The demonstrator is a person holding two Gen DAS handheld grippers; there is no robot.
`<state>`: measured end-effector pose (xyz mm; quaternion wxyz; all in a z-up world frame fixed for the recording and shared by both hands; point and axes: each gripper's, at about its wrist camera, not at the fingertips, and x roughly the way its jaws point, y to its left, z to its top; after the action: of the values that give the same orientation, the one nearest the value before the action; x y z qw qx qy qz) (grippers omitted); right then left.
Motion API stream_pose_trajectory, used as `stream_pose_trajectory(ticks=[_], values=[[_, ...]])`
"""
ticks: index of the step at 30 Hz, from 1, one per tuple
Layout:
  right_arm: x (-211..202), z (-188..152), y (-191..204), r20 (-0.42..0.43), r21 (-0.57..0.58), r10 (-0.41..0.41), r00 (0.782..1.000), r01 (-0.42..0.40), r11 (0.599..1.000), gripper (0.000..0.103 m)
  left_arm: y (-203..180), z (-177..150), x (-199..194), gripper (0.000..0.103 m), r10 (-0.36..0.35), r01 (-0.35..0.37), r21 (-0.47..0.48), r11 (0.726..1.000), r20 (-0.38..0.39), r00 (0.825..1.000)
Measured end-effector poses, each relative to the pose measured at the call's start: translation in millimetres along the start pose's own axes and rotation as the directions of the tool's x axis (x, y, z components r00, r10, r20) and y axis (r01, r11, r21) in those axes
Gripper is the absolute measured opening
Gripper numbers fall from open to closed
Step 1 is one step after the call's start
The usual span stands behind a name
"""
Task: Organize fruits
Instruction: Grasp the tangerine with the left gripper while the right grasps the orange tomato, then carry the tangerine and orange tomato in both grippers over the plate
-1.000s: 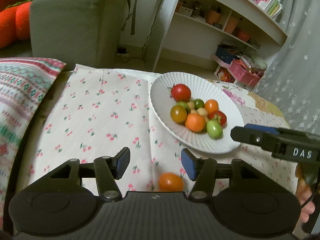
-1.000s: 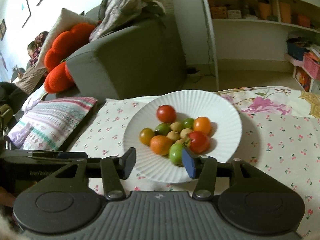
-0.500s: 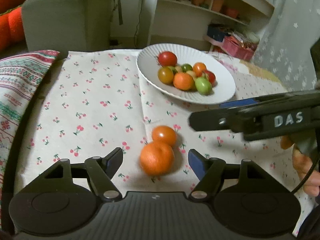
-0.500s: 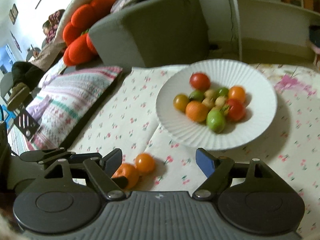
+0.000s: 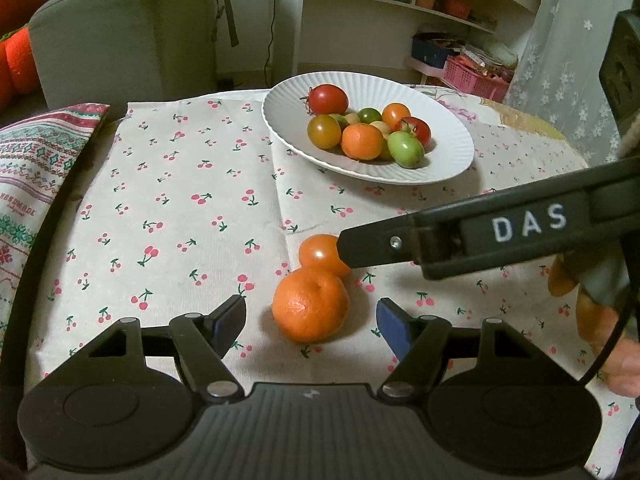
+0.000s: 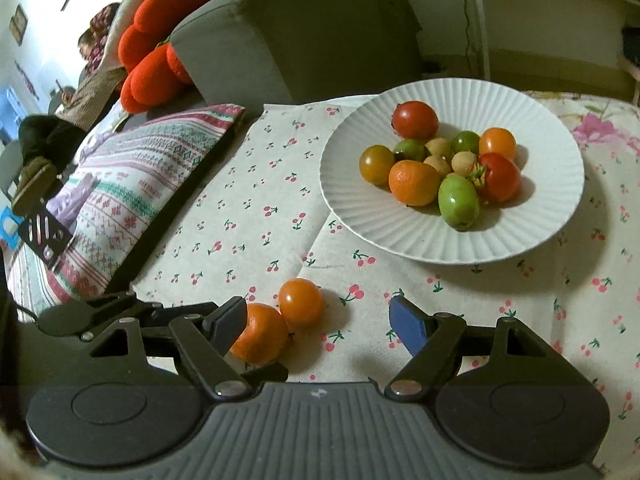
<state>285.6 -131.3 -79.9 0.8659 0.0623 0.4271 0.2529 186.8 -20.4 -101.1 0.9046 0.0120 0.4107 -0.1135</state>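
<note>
Between left hand-held gripper point(image 5: 311, 322) jaws: mandarin point(image 5: 310, 305), earlier absent.

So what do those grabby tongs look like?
Both tongs are black plastic with ribbed bodies, round discs and silver screws. The left tongs and right tongs each have blue pads on their fingers. White letters DAS mark the right one's side, where a thin black cable hangs.

A round orange mandarin point(image 5: 310, 306) lay touching a small orange tomato point(image 5: 320, 254) on cherry-print cloth point(image 5: 180, 208), apart from the white ribbed plate point(image 5: 448, 160) of mixed fruits point(image 5: 366, 132).
</note>
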Motion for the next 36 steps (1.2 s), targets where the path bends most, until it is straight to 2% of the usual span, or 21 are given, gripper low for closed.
stream_pose_trajectory(ticks=[4, 5, 8, 11, 24, 28, 32, 36], values=[[7, -1, -1, -0.006, 0.024, -0.001, 1.000, 0.001, 1.000, 0.067, 1, -1, 3, 0.063, 0.001, -0.001, -0.002, 1.000, -0.001, 1.000], [9, -1, -1, -0.007, 0.029, 0.004, 1.000, -0.004, 1.000, 0.065, 1, 0, 3, 0.057, -0.002, 0.002, -0.004, 1.000, -0.002, 1.000], [15, -3, 2, -0.007, 0.029, 0.019, 1.000, -0.019, 0.999, 0.061, -1, -1, 4, 0.032, -0.009, 0.009, 0.006, 1.000, -0.010, 1.000], [20, -5, 7, -0.001, 0.011, 0.020, 1.000, -0.020, 1.000, 0.057, -3, -2, 4, 0.031, -0.002, 0.003, 0.029, 1.000, -0.009, 1.000], [28, -6, 16, 0.003, -0.037, 0.045, 0.999, -0.045, 0.998, 0.041, 13, -3, -8, 0.030, 0.002, -0.003, -0.010, 1.000, -0.031, 1.000], [36, -8, 20, -0.009, -0.084, 0.010, 1.000, -0.011, 0.996, 0.028, 29, -1, -16, 0.030, 0.032, -0.033, -0.053, 0.998, -0.013, 0.999], [31, -5, 25, 0.006, -0.124, -0.007, 1.000, 0.008, 0.992, 0.026, 31, 1, -18, 0.030, 0.026, -0.027, -0.068, 0.997, -0.006, 1.000], [12, 3, 21, 0.051, -0.104, 0.016, 0.999, -0.011, 0.995, 0.026, 30, 3, -20, 0.030, 0.028, -0.027, -0.070, 0.997, 0.010, 1.000]])
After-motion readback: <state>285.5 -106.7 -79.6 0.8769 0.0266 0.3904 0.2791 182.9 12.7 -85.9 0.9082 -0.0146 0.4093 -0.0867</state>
